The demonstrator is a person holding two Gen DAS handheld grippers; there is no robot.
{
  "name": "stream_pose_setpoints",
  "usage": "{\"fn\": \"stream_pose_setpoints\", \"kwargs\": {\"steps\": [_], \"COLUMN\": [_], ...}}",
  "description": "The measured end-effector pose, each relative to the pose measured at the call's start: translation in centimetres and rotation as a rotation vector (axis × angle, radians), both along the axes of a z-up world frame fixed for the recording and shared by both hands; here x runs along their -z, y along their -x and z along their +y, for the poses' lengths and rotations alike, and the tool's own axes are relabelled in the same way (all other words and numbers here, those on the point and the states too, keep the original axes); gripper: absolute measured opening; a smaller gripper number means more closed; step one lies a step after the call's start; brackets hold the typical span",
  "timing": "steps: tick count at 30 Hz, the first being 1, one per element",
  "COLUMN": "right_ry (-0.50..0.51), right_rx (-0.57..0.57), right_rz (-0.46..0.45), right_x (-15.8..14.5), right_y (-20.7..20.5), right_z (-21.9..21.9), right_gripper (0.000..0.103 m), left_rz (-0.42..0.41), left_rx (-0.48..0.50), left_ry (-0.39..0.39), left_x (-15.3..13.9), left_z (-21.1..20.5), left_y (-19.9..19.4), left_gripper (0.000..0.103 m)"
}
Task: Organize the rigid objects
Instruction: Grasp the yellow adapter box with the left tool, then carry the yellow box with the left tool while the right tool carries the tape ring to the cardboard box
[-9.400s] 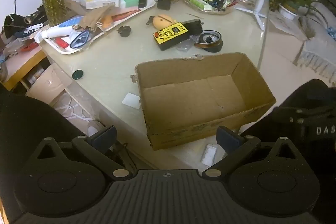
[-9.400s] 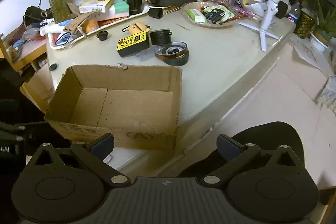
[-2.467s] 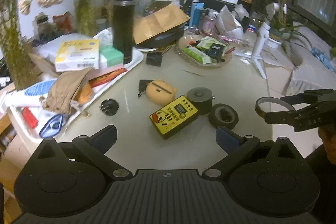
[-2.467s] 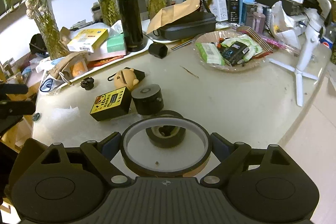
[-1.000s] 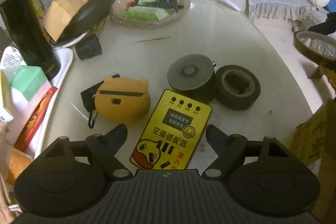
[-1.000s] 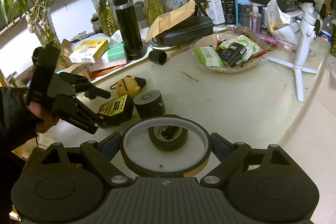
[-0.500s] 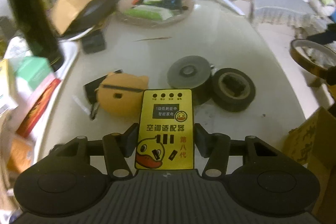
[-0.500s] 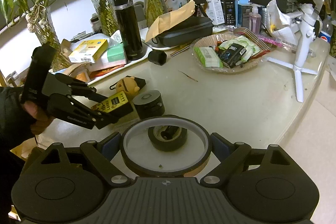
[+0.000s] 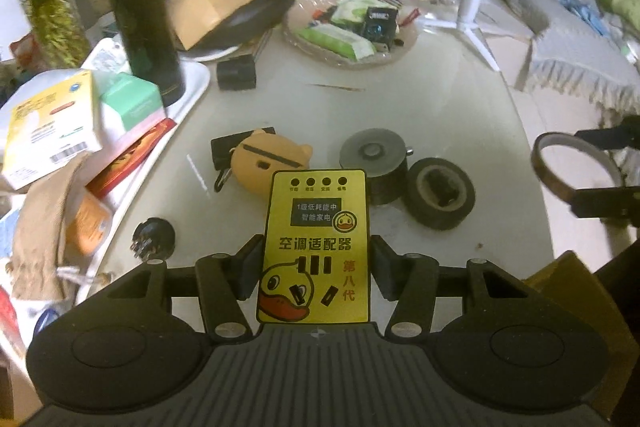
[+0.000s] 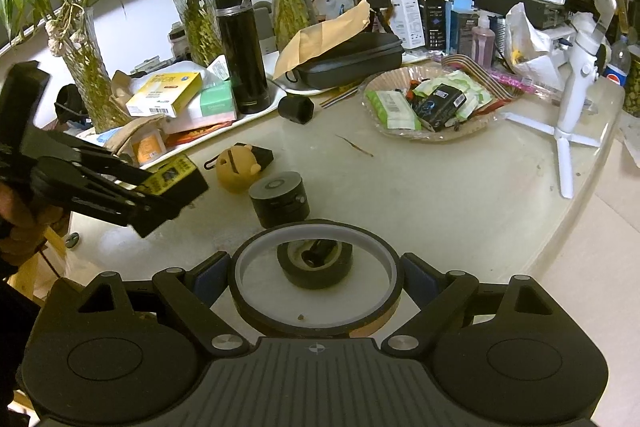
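My left gripper (image 9: 318, 259) is shut on a yellow box with a duck print (image 9: 318, 223), held up above the table; the right wrist view shows that box (image 10: 172, 173) clamped in the left gripper (image 10: 160, 195) at the left. My right gripper (image 10: 316, 279) is shut on a wide amber tape ring (image 10: 320, 329), held over the table. Below lie a black tape roll (image 10: 316, 263), a black cylinder (image 10: 280, 201) and an orange bear-shaped case (image 10: 238, 163).
A small black knob (image 9: 154, 237) lies near the white tray (image 9: 196, 83) of boxes. A black flask (image 10: 240, 51), plant vases, a glass dish of packets (image 10: 372, 115) and a white tripod (image 10: 576, 83) crowd the far side. A cardboard box corner (image 9: 580, 291) shows bottom right.
The left gripper's jaws closed onto the yellow box, then lifted it off the table and rolled it upright. The right gripper and its tape ring stayed still.
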State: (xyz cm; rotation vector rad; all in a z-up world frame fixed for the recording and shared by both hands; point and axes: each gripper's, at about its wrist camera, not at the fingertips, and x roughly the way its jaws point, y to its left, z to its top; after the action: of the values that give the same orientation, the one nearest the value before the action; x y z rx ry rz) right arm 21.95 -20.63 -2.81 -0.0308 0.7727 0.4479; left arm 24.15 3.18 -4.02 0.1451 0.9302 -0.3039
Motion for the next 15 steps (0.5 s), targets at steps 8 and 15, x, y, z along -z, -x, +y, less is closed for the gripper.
{"fn": "stream_pose_setpoints", "kwargs": {"steps": [8,15], "right_ry": [0.025,0.021], "right_rx": [-0.013,-0.032], "right_rz": [-0.019,-0.031], "right_x": [-0.2,-0.8], "right_y": [0.3,1.3], "right_z": [0.4,0.7], "right_gripper": [0.091,0.091], "left_rz": [-0.008,-0.007], "left_rx": [-0.086,-0.169], "left_ry": [-0.035,-0.026], "left_x": [-1.3,-2.8], "left_z": [-0.4,-0.1], "left_y": [2.3,4.3], "left_gripper": [0.054,0.054]}}
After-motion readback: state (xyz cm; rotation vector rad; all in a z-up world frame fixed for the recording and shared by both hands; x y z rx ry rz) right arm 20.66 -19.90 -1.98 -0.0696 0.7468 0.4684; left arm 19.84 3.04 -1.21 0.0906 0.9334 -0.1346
